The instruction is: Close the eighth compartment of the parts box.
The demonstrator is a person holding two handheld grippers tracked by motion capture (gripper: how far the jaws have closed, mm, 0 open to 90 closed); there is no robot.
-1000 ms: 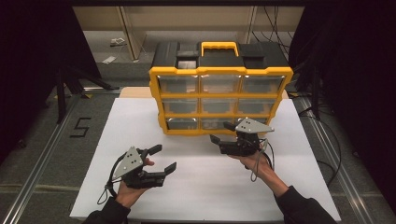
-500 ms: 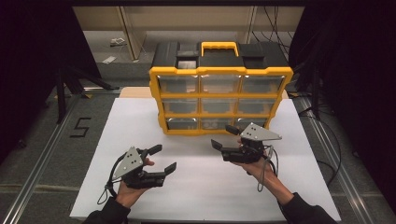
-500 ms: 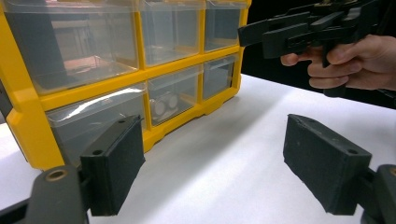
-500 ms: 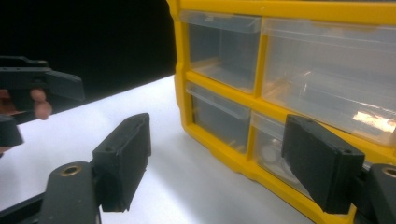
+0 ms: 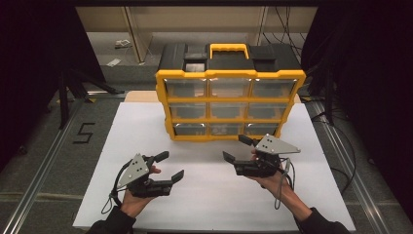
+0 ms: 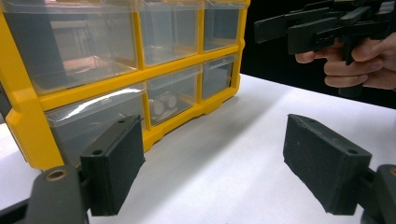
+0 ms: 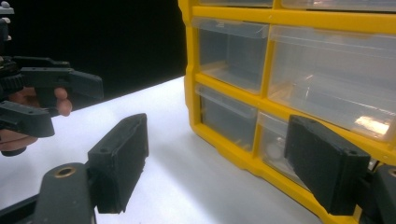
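Jaws standing wide apart on both tools, with nothing between them but bare tabletop. Two grippers being held above the white table sheet: the left gripper in the left hand, the right gripper in the right hand, each trailing one cable and carrying one grey three-cornered plate on top.

Standing just ahead of both pairs of jaws: one yellow plastic drawer cabinet with a black top and a yellow carry handle, upright on the sheet. Nine clear drawers counted in it, three rows of three. Seen along the left gripper's jaws, rising beyond and above the left-hand jaw, well apart from it, with the right gripper and its hand farther off above the right-hand jaw. Seen along the right gripper's jaws, filling the space beyond and above the right-hand jaw, the lowest row of drawers nearest, with the left gripper off past the left-hand jaw.

Lying in the bottom middle drawer: small pale round items, number not tellable through the plastic. Neither gripper touching the cabinet.
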